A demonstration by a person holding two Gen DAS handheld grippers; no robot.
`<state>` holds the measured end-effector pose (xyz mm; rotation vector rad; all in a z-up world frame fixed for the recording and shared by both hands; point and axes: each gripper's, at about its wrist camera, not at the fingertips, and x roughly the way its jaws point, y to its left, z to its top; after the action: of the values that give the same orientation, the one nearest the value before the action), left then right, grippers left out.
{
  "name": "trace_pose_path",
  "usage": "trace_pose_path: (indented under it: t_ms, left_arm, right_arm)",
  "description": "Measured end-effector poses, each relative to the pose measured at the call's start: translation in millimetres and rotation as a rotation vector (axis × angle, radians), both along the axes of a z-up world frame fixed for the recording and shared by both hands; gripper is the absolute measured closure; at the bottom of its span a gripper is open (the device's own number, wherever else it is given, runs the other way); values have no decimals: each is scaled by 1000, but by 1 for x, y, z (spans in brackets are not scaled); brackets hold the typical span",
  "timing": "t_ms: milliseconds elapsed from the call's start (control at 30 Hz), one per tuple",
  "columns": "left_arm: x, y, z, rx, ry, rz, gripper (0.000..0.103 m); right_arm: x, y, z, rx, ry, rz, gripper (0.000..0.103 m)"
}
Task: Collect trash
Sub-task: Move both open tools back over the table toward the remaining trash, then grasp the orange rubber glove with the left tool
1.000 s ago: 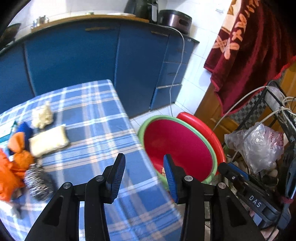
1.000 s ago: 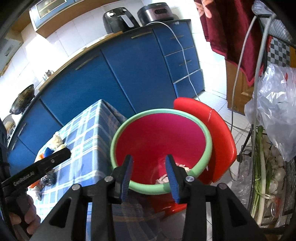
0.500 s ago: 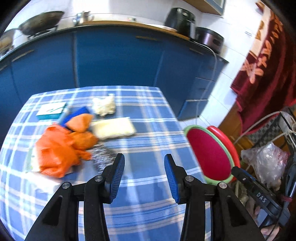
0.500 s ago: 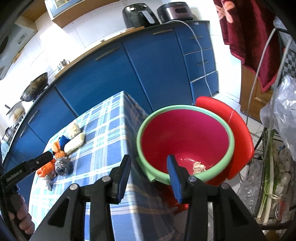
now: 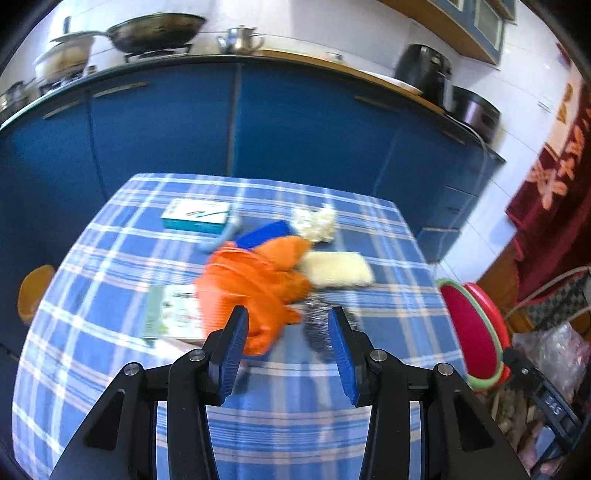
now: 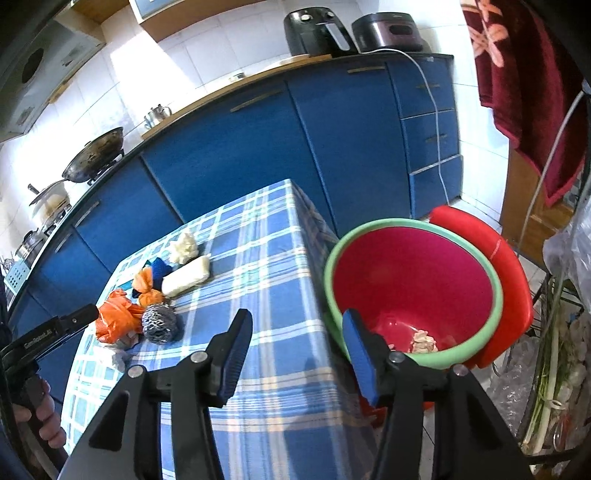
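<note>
Kitchen: blue cabinets [image 6: 236, 147] along the wall behind a table [image 5: 280, 435] with a blue-and-white checked cloth.
Left gripper [image 5: 288, 350]: jaws wide apart with nothing between them, low over the near part of the table.
Right gripper [image 6: 295, 354]: jaws also apart and holding nothing, above the table's corner, beside the basin.
Trash, near: crumpled orange bag [image 5: 247, 291], thin and wrinkled, lies on a printed leaflet [image 5: 173, 314]; a steel scourer [image 6: 159, 323], round and shiny, touches it.
Trash, middle: pale oblong sponge [image 5: 338, 275] with a soft, rough surface; a blue piece [image 5: 266, 232] just behind the bag.
Trash, far: white crumpled wad [image 5: 316, 223]; a teal-and-white box [image 5: 195, 218] to its left.
Basin [image 6: 417, 273]: round plastic, red inside with a green rim, beside the table, on a red stool [image 6: 506, 266].
Only right view: pale scraps [image 6: 423, 338] at the basin's bottom, and the scourer sharp.
Only left view: the leaflet and the box; the scourer is blurred.
Counter: dark wok [image 5: 159, 29], metal kettle [image 5: 240, 38], black air fryer [image 6: 317, 31].
</note>
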<state>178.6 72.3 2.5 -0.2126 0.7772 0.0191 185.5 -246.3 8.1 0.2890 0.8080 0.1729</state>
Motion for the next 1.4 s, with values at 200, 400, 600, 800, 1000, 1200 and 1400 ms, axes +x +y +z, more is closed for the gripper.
trace_pose_path:
  t_ms: [200,400,600,800,1000,1200,1400]
  left_arm:
    - [10,21,-17,-5,33,55,54]
    - [22,29,-31,-30,59,63,54]
    - [27,32,-38,-77,49,47,54]
    - [27,42,-46,-123,40,55,70]
    - [26,47,-48,-149,28,49,83]
    - [20,53,-43,-186,1,41,89]
    - [6,62,-28,-208,-69,52,90]
  right_arm:
    - [3,16,-1,-9,8,23,46]
    - [5,29,-3,-21,22,39,45]
    - [8,43,-3,-36,30,60,44]
    - [10,59,-6,-44,52,94,44]
    - [11,77,-9,-65,56,127,43]
    - [16,100,-19,-72,88,181,42]
    - [20,130,-24,-94,91,239,41]
